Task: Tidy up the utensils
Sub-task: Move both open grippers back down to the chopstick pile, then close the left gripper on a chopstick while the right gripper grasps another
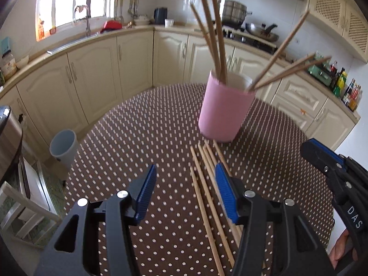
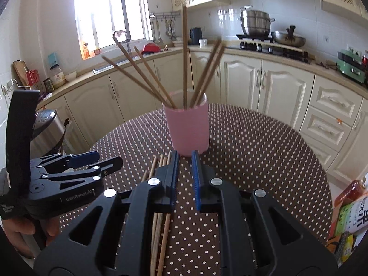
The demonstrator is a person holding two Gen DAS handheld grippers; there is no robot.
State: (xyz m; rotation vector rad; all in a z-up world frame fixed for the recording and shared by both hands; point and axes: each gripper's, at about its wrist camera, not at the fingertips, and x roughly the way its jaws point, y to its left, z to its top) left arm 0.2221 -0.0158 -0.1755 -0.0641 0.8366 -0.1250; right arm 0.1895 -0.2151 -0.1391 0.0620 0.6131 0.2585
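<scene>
A pink cup (image 1: 224,112) stands on the dotted brown table (image 1: 138,138) and holds several wooden chopsticks (image 1: 212,34) that fan out of it. Several more chopsticks (image 1: 207,195) lie flat on the table in front of the cup. My left gripper (image 1: 185,181) is open and empty, low over the table, with the loose chopsticks by its right finger. In the right wrist view the cup (image 2: 188,128) is straight ahead. My right gripper (image 2: 185,161) is narrowly open and empty, just right of the loose chopsticks (image 2: 158,207). The left gripper (image 2: 92,161) shows at its left.
Cream kitchen cabinets (image 1: 92,69) curve round behind the table. A grey bin (image 1: 63,148) stands on the floor at the left. A steel appliance (image 2: 48,126) sits left of the table. Packaged goods (image 2: 347,216) lie at the table's right edge.
</scene>
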